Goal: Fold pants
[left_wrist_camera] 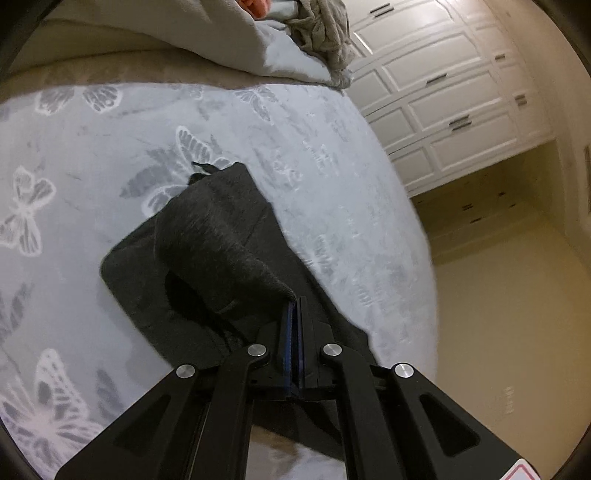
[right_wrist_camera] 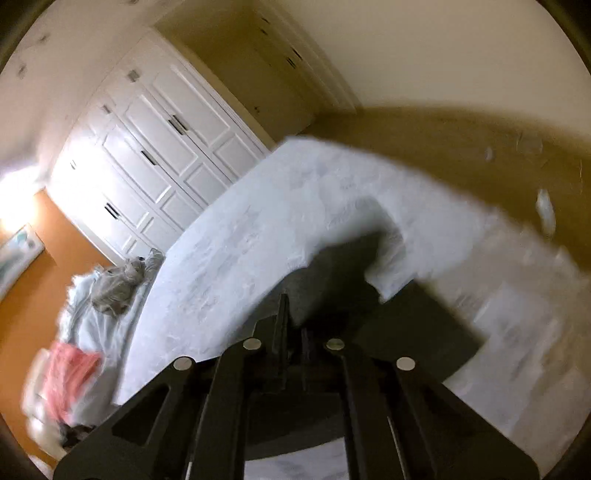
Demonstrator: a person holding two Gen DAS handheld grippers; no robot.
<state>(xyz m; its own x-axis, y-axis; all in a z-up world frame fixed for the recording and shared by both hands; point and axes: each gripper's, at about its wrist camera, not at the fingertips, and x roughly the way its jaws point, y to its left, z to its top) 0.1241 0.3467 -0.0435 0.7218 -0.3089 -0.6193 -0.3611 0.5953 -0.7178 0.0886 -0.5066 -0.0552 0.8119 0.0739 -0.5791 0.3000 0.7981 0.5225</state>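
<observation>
Dark grey pants (left_wrist_camera: 207,251) lie partly folded on a pale blue butterfly blanket (left_wrist_camera: 110,147) over the bed. My left gripper (left_wrist_camera: 295,301) is shut on a raised fold of the pants, and the cloth is drawn up into a peak at its tips. The right wrist view is blurred. There the pants (right_wrist_camera: 340,273) show as a dark patch on the same blanket (right_wrist_camera: 258,221). My right gripper (right_wrist_camera: 293,306) has its fingers close together with dark cloth at the tips, so it looks shut on the pants.
A heap of bedding with a grey knit cloth (left_wrist_camera: 317,29) lies at the far end of the bed; the same heap (right_wrist_camera: 110,288) has a pink cloth (right_wrist_camera: 70,369) beside it. White panelled cupboards (left_wrist_camera: 443,92) stand past the bed's edge, with bare floor (left_wrist_camera: 498,295) to the right.
</observation>
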